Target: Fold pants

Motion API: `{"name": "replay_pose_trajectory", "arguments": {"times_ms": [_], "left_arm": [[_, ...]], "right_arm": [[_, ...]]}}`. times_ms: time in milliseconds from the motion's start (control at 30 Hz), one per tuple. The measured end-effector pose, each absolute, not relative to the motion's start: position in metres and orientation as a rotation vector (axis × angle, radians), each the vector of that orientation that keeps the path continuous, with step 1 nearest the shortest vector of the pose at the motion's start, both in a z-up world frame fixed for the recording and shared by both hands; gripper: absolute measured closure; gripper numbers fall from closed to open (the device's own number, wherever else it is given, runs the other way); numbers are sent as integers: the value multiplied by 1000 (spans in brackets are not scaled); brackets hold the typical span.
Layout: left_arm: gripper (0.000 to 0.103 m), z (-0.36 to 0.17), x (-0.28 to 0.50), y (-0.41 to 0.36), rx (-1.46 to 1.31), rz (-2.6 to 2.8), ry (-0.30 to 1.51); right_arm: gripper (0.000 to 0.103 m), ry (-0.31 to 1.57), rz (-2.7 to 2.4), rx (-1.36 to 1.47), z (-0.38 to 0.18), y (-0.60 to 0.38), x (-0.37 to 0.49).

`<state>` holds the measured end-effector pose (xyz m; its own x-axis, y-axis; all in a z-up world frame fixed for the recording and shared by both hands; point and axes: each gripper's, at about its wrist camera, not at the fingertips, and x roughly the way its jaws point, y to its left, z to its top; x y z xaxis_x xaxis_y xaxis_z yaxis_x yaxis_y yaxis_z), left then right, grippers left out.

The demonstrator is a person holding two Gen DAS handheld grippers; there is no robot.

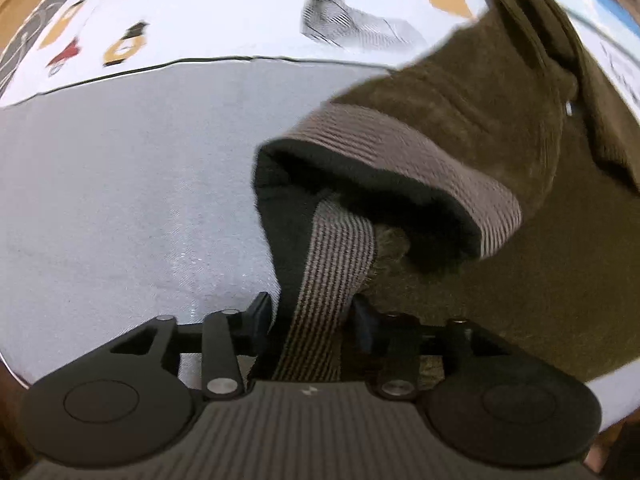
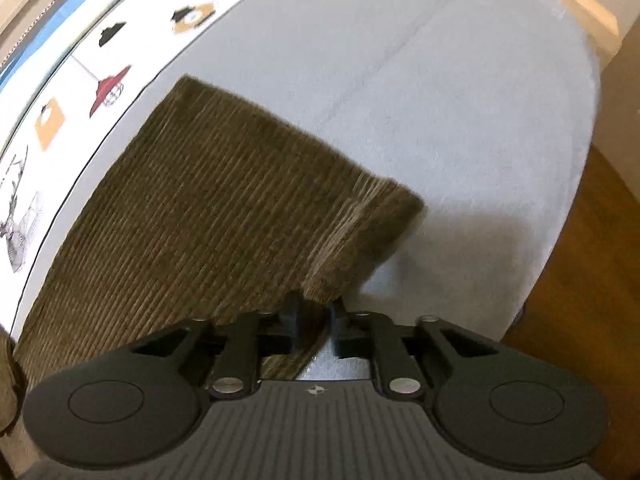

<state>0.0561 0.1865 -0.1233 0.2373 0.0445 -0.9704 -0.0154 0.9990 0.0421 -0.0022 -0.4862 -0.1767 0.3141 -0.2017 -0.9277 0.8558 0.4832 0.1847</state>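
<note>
Brown corduroy pants (image 2: 192,208) on grey sheet (image 2: 440,100) — mid-fold. Left gripper (image 1: 312,316) clamped on striped waistband (image 1: 332,264), lifted. Right gripper (image 2: 316,316) pinching leg hem corner (image 2: 360,240), raised. Judgement: lengthwise fold likely done; crosswise fold and smoothing remain.

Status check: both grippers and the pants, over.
Left gripper shut on pants waistband. Right gripper shut on leg hem. Pants partly lifted off grey sheet. Nothing in the way.
</note>
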Motion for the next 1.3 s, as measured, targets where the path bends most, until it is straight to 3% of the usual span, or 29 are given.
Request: {"name": "replay_pose_trajectory", "arguments": {"times_ms": [167, 433, 533, 600, 733, 900, 933, 967, 1000, 1100, 1200, 1300], "left_arm": [[48, -88, 54, 188, 36, 116, 1145], [48, -61, 60, 137, 78, -33, 971], [42, -64, 64, 102, 166, -149, 967], [32, -74, 62, 75, 240, -206, 985], [30, -98, 65, 39, 405, -283, 1048], [31, -125, 69, 26, 519, -282, 1118], [33, -129, 70, 27, 536, -267, 1130], [49, -133, 71, 30, 555, -253, 1140], [73, -136, 74, 33, 588, -225, 1150], [84, -130, 88, 50, 517, -126, 1161], [86, -118, 104, 69, 456, 38, 1100], [86, -102, 120, 91, 392, 221, 984]], "right_arm": [[71, 837, -913, 615, -150, -500, 0], [71, 602, -639, 450, -101, -459, 43], [71, 577, -476, 321, -89, -419, 85], [71, 581, -368, 243, -81, -383, 108], [70, 612, -123, 49, -74, -297, 143], [57, 672, 164, -163, -90, -191, 193], [55, 687, 211, -206, -93, -167, 200], [53, 697, 252, -240, -98, -148, 204], [50, 704, 293, -273, -102, -124, 207], [45, 736, 397, -349, -116, -72, 218], [38, 756, 476, -416, -132, -24, 220], [37, 781, 503, -494, -150, 19, 216]]}}
